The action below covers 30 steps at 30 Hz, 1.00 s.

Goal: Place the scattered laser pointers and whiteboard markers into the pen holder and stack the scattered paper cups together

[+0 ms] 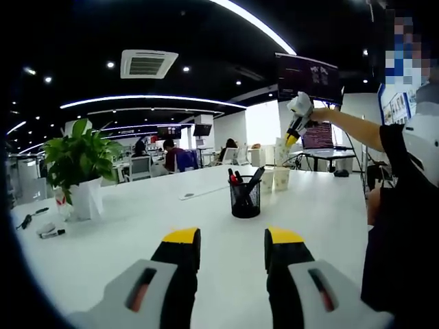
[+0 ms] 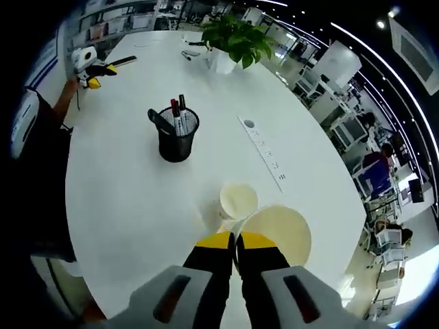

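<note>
A black mesh pen holder (image 1: pixel 245 197) (image 2: pixel 175 133) with red and black markers in it stands mid-table. Two white paper cups (image 1: pixel 274 179) stand just behind it. My right gripper (image 2: pixel 234 240) (image 1: pixel 293 133) is raised above them, shut on the rim of another paper cup (image 2: pixel 278 233) (image 1: pixel 281 152). One standing cup (image 2: pixel 238 200) shows just beyond its tips. My left gripper (image 1: pixel 233 243) (image 2: pixel 92 65) hovers low over the near table, open, nothing between its fingers. Loose markers (image 1: pixel 51 233) lie at the table's left end.
A potted plant (image 1: pixel 79 164) (image 2: pixel 236 38) in a white pot stands near the loose markers. A socket strip (image 2: pixel 264 154) is set into the white table (image 1: pixel 137 226). The person stands at the table's right side. Desks and seated people fill the office behind.
</note>
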Tool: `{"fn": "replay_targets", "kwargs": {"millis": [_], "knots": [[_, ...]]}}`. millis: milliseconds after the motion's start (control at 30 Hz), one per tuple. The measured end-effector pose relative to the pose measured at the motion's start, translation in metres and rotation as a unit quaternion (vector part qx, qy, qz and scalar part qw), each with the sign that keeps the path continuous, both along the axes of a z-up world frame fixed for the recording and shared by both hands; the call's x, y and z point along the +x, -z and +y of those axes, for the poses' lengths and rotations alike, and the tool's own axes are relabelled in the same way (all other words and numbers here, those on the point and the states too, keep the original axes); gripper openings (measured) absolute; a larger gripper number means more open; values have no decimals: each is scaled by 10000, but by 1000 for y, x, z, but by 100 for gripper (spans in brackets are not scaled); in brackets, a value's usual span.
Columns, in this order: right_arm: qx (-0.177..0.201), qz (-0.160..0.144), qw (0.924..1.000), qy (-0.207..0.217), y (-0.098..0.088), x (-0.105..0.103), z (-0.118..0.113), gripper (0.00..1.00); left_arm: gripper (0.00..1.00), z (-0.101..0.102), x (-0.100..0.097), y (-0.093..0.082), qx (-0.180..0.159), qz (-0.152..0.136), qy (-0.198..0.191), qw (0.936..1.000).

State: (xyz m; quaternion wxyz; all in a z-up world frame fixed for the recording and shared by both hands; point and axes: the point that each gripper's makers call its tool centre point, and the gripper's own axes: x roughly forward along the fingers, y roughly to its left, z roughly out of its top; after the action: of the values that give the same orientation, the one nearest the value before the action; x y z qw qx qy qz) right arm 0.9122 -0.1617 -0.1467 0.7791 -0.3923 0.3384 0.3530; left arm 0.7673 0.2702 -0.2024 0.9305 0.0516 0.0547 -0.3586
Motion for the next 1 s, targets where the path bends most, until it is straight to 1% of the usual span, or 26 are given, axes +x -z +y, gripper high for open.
{"fn": "replay_targets", "kwargs": {"millis": [200,300,367,467,600,700,767,867,1000], "knots": [[-81,97,9999,63,18,2,-6,6,39,-2,-2,3,31,23,62,10000],[79,167,9998,22,23,1,-1,6,38,5,2,1,14,-50,-122,9999],[98,226,9997,10,27,1,1,6,38,10,3,0,25,-65,-185,9998],[-54,273,9996,3,33,2,0,6,38,12,2,-2,-14,-74,-199,9998],[-36,347,9994,-31,37,1,5,6,38,10,2,-2,7,-72,-178,9998],[-219,370,9990,-96,41,-1,4,6,38,9,2,0,8,-53,-148,9999],[-236,417,9988,-104,42,-2,3,6,38,9,2,1,15,-42,-150,9999],[-244,522,9983,-131,49,-6,4,6,38,10,2,1,6,-46,-165,9999],[-473,617,9969,-126,59,-8,0,6,38,10,2,0,12,-55,-177,9998]]}}
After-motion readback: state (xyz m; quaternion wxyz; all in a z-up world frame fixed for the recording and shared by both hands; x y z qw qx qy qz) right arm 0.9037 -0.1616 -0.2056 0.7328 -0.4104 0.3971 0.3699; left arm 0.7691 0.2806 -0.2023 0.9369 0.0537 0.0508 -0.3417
